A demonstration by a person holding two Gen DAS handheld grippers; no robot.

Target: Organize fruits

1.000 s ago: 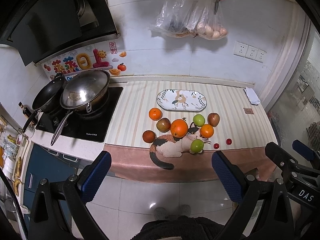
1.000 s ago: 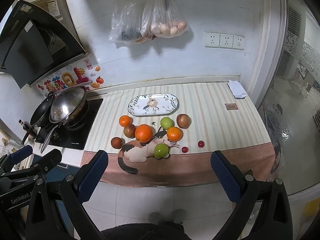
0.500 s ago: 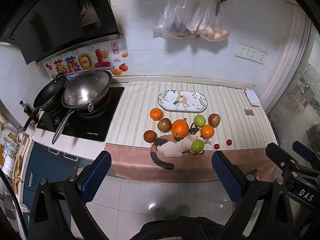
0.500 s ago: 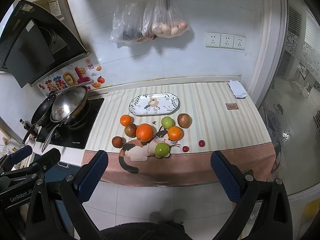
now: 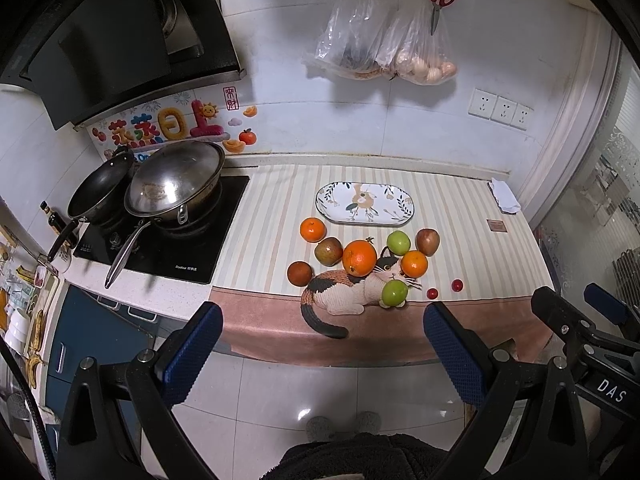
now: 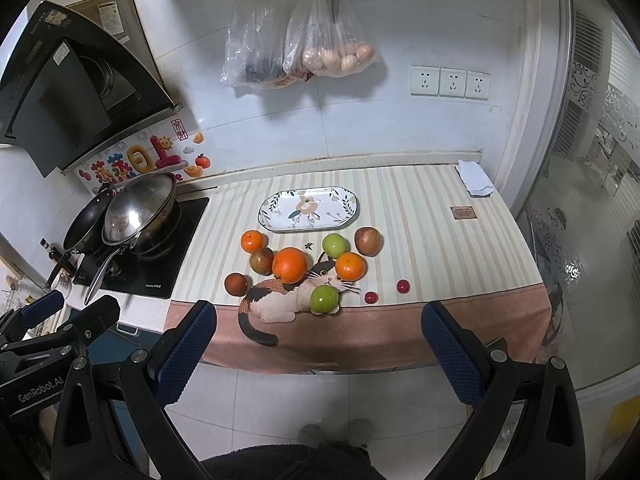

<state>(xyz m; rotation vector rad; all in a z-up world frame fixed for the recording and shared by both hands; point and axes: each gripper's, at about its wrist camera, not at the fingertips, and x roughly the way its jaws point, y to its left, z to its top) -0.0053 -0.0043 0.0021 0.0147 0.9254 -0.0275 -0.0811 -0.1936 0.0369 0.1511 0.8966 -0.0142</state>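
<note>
The fruits were found loose on the striped cloth (image 6: 420,216) covering the counter, near its front edge and in front of an oval plate (image 6: 347,211). The plate, white with a leaf-and-flower print, was laid with its long axis running left to right, parallel to the back wall, and nothing was seen on it.

The cluster was spread along the same left-right line. A large orange (image 6: 289,265) was seen in the middle, touching a reddish-green apple (image 6: 261,261) on its left. A smaller orange (image 6: 252,241) lay behind these, and a dark brown-red fruit (image 6: 236,283) sat furthest left. A green apple (image 6: 334,244), a red apple (image 6: 368,241) and another orange (image 6: 350,266) were grouped to the right. A second green apple (image 6: 324,299) rested nearest the edge, on the printed cat. Two small red fruits (image 6: 403,286) lay apart on the right.

The left gripper (image 5: 322,354) and the right gripper (image 6: 320,354) were held back from the counter above the floor, fingers spread wide with nothing between them.
</note>
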